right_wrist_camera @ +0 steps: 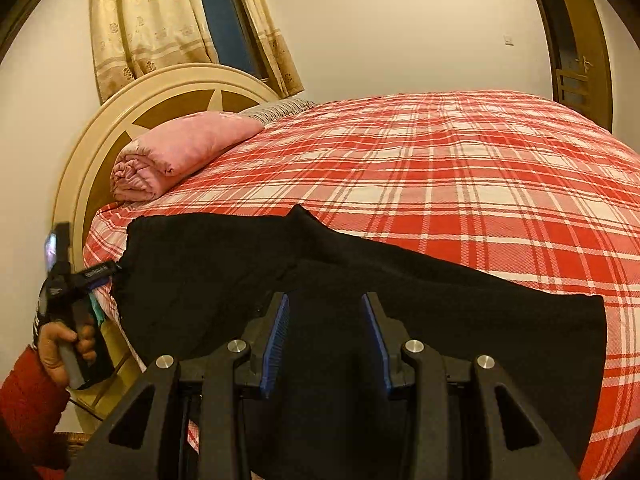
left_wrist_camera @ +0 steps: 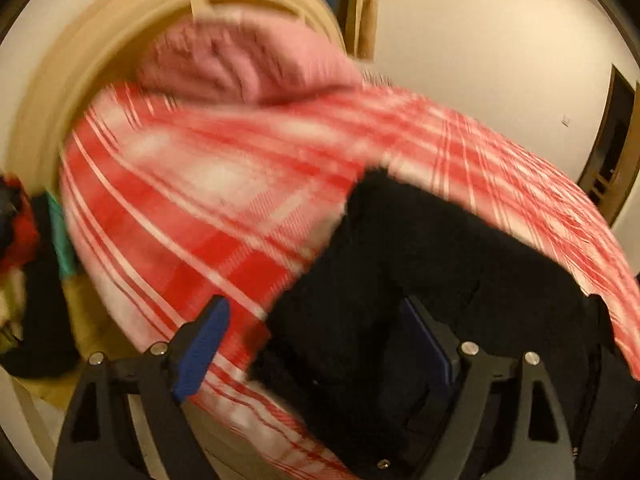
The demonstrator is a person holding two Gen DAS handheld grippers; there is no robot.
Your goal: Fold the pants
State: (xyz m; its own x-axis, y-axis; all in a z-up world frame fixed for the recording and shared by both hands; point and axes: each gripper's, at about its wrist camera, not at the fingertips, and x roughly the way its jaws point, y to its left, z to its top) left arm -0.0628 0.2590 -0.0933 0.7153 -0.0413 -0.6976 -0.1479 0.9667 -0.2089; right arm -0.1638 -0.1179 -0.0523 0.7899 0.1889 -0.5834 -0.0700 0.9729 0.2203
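Black pants (right_wrist_camera: 360, 276) lie spread on the red plaid bed (right_wrist_camera: 460, 184), along its near edge. My right gripper (right_wrist_camera: 326, 320) is open, its blue pads wide apart just above the pants' near edge, holding nothing. In the blurred left wrist view my left gripper (left_wrist_camera: 320, 332) is open, with the pants (left_wrist_camera: 400, 280) between and under its right finger. The left gripper also shows in the right wrist view (right_wrist_camera: 104, 274) at the pants' left end, held by a hand in a red sleeve.
A folded pink quilt (right_wrist_camera: 176, 152) lies by the cream headboard (right_wrist_camera: 120, 112). Curtains and a window stand behind. A wooden door (right_wrist_camera: 580, 48) is at the far right. Dark clothes hang left of the bed in the left wrist view (left_wrist_camera: 40, 280).
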